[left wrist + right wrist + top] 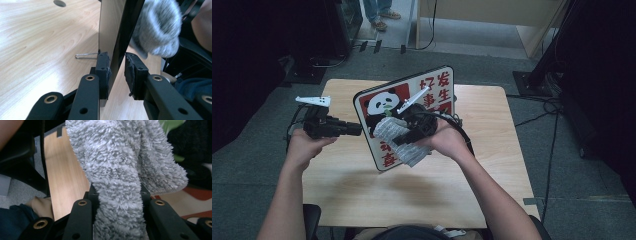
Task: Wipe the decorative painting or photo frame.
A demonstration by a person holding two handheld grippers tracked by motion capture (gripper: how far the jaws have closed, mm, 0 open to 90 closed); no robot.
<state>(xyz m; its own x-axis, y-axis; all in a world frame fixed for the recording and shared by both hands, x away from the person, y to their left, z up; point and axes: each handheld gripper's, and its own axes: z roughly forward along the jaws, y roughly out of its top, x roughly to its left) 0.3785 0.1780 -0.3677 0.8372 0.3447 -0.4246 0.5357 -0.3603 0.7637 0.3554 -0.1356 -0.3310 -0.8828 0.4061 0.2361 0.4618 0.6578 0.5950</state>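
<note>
Left claw [116,72]: your jaws straddle the panda sign's [412,97] left edge at about 9 o'clock; one pad touches the back, the other pad [132,75] stands off the front. Close fully before you wipe.
Right claw [117,202]: clamped on the grey cloth [120,170], which hangs against the picture face.
Sign: tilted on edge above the table [492,150] centre.
Wiping: press the cloth flat, stroke towards 6 o'clock, keep the board steady.
Count: one sign, one cloth, two claws, one table.
</note>
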